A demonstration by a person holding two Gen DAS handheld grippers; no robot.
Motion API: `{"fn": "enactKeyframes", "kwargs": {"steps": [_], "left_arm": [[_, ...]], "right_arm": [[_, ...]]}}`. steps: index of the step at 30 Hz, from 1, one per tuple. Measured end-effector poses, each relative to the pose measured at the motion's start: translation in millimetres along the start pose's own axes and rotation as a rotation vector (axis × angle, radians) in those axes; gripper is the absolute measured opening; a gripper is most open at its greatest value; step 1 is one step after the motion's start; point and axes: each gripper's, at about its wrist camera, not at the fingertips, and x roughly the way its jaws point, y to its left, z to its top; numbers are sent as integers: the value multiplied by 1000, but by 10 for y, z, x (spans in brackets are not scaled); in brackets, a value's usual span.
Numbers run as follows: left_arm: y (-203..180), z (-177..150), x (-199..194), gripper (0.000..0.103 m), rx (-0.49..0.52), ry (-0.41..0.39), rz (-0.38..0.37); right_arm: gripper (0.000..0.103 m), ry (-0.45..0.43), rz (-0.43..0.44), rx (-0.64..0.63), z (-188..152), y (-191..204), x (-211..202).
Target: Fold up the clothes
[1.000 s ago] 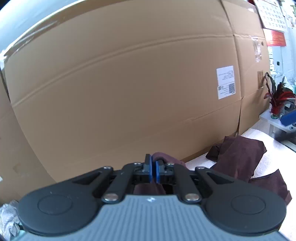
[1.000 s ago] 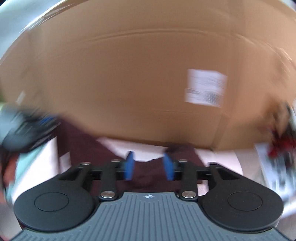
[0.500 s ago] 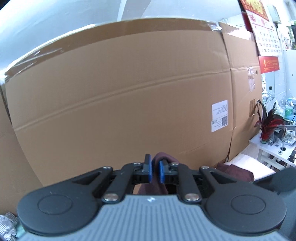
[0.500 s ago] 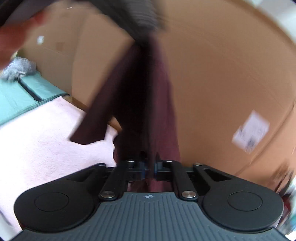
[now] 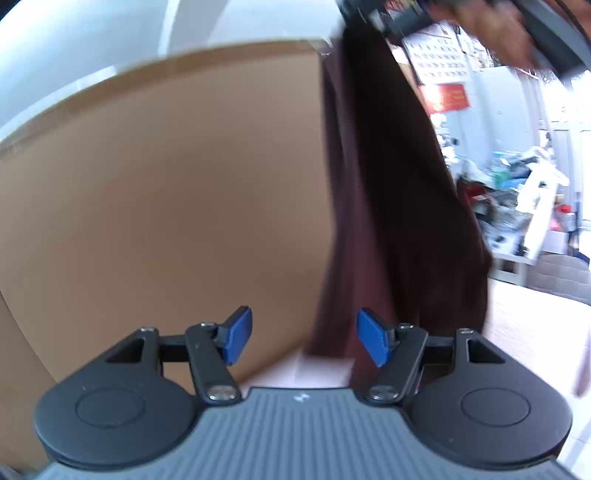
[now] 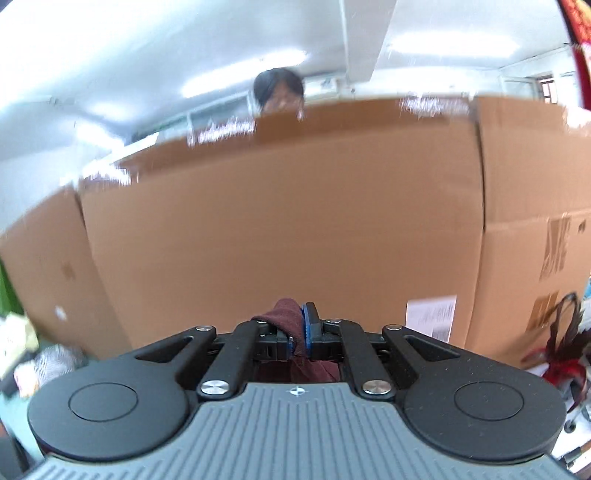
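A dark maroon garment (image 5: 399,206) hangs in a long drape in the left wrist view, held up from the top right, where a hand (image 5: 491,26) and the other gripper's black body show. My left gripper (image 5: 303,338) is opening, its blue pads wide apart with nothing pressed between them; the cloth hangs just beyond the right pad. In the right wrist view my right gripper (image 6: 300,332) is shut on a bunched fold of the maroon garment (image 6: 286,317), raised high in front of the cardboard.
A tall cardboard wall (image 6: 280,221) fills the background of both views. A person's head (image 6: 279,92) shows above its top edge. A pale pink surface (image 5: 535,317) lies below. Cluttered shelves (image 5: 524,199) stand at the right, and a red feathery plant (image 6: 565,354).
My left gripper let go of the maroon cloth and opened wide while swinging right. My right gripper closed on the garment and lifted it high, so it now hangs.
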Motion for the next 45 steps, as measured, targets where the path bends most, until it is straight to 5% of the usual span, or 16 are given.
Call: {"fn": "enactKeyframes", "kwargs": {"steps": [6,10,15,20,21,24,28,32,42,45], "left_arm": [[-157,-395,78,69,-143,152,-206],[-462,-318,97,74,-110,122,-239],[-648,-47,34,86,-28,-29,-12],[-754,207,72,89,56,-112,58],[-755,244,107,77,56,-110,53],[-648,342,167,10,-13,-60,28],[-498,296,-172,11,-93,-93,4],[-322,368,-491,2,-134,-132,88],[527,1055,-1728,2,-338,-418,486],[596,1244,-1950,2,-292,-441,581]], "right_arm": [[6,-72,-32,47,401,-8,-165],[6,-122,14,78,581,45,-264],[6,-175,107,99,725,42,-351],[6,-186,171,94,774,76,-506],[6,-185,181,92,748,83,-534],[6,-187,189,85,727,9,-604],[6,-194,181,86,726,-166,-656],[6,-195,200,115,668,-295,-701],[6,-274,270,133,676,-414,-862],[6,-264,282,131,626,-366,-827]]}}
